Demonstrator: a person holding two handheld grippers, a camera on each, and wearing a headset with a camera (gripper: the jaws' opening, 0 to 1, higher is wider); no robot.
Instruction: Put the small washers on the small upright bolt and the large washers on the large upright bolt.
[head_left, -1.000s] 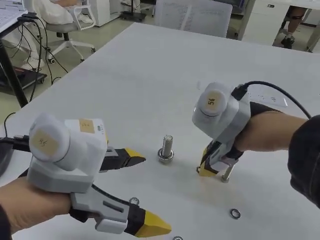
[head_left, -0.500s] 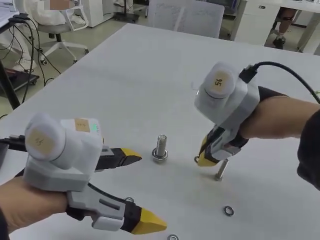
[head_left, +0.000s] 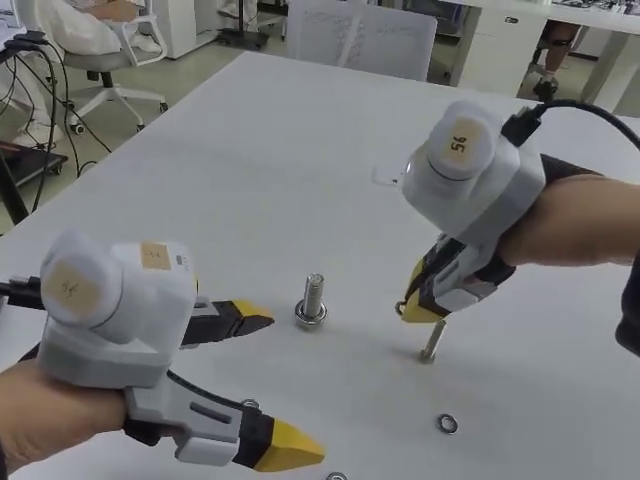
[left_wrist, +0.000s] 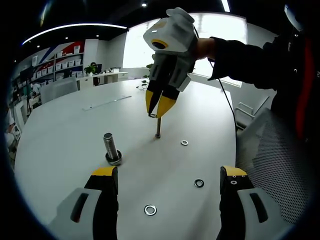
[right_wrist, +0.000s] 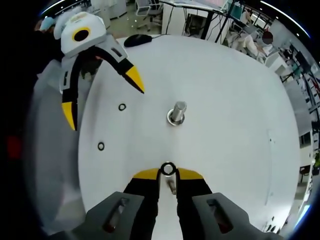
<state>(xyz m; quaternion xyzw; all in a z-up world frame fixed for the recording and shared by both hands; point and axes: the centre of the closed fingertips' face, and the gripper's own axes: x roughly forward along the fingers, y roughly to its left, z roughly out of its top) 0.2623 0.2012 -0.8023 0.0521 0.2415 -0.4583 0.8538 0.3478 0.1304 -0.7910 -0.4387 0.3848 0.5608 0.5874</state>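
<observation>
Bright, even overhead light. Shadows on the white matte tabletop (head_left: 250, 180) are faint and soft, with no hard glare. Head view sharp. Both gripper views bend strongly at the edges; the far bright window (left_wrist: 235, 27) is overexposed.

Large bolt (head_left: 311, 299) left of small bolt (head_left: 430, 341), loose washer (head_left: 447, 424) nearer.

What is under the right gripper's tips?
The small upright bolt stands just below the small washer pinched in the right gripper. The jaws cover the gap, so whether the washer touches the bolt's top cannot be told.
</observation>
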